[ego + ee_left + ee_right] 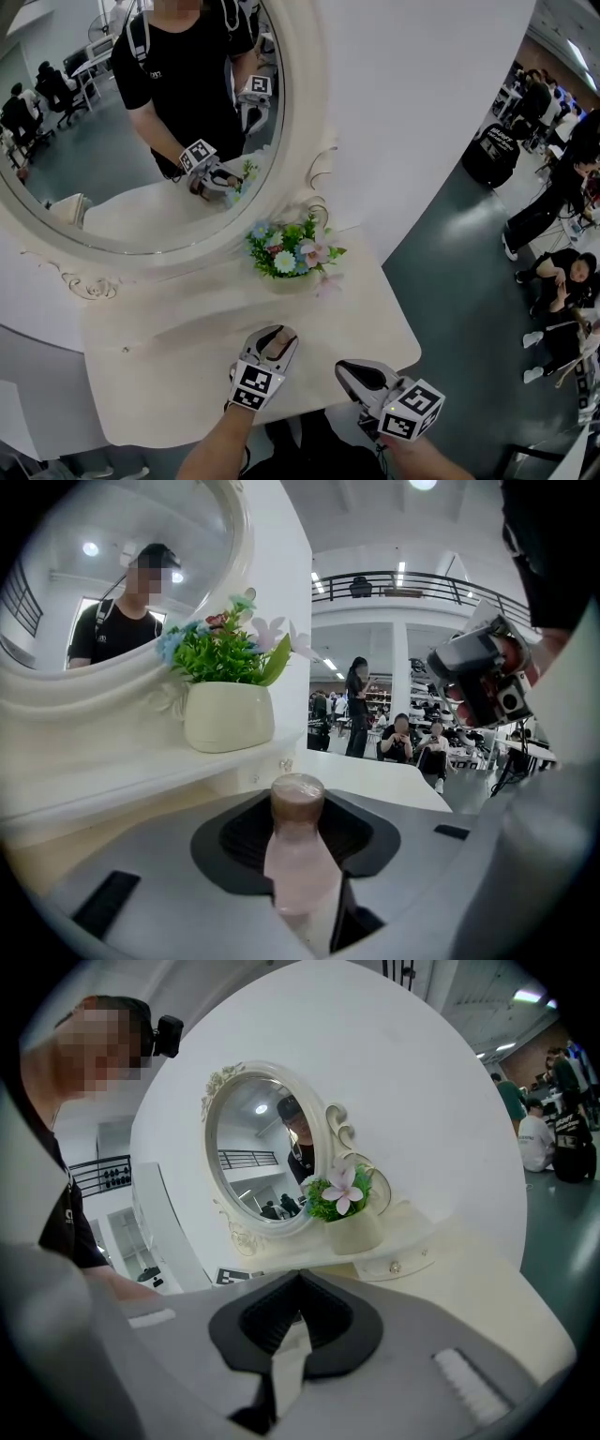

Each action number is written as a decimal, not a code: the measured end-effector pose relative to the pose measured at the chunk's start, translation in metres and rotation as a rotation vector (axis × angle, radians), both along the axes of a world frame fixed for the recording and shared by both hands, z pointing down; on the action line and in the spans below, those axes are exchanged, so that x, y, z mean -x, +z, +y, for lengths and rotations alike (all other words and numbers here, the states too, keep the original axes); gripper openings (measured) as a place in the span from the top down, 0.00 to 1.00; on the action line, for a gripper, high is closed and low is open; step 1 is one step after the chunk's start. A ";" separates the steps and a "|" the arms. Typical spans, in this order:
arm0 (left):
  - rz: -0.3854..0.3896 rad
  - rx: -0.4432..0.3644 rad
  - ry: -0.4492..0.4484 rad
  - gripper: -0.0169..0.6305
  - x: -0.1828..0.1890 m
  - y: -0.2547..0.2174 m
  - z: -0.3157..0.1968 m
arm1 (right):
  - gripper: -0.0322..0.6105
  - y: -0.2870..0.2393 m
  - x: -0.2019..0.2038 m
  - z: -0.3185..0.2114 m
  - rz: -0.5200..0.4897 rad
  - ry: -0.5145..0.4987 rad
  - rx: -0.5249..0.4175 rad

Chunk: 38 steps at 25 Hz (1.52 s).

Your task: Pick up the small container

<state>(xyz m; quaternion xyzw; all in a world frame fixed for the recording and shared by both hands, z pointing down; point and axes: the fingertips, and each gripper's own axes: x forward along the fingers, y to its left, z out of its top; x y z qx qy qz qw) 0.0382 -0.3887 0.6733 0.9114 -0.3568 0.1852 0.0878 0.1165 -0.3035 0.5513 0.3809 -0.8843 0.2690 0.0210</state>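
Pink glass with a brown cap, the small container (298, 850) stands upright between the jaws of the left hand-held gripper (274, 337), which grip its sides (a straight lift seems the next move). The right hand-held gripper (352, 371) waits just beside, jaws nearly together and empty. Under both lies the cream tabletop (169, 375). Further off stand a flower pot (286, 255), an oval mirror (94, 141) and a busy hall.

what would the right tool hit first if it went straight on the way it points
Likely the vanity's raised ledge, just left of the flower pot and under the mirror; depth is unclear.
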 end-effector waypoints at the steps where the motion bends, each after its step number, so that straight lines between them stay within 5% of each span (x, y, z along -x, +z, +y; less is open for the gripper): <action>1: -0.005 0.003 -0.002 0.75 0.000 0.000 0.000 | 0.93 -0.001 0.001 0.000 -0.001 -0.001 -0.001; 16: 0.044 0.027 -0.067 0.76 0.036 -0.075 0.029 | 0.93 -0.043 0.021 -0.002 -0.043 -0.020 -0.083; 28: 0.024 -0.052 -0.144 0.76 0.110 -0.163 0.051 | 0.93 -0.071 0.068 0.020 -0.044 -0.091 -0.157; 38: -0.006 -0.071 -0.247 0.76 0.177 -0.212 0.089 | 0.93 -0.099 0.067 0.049 -0.025 -0.035 -0.233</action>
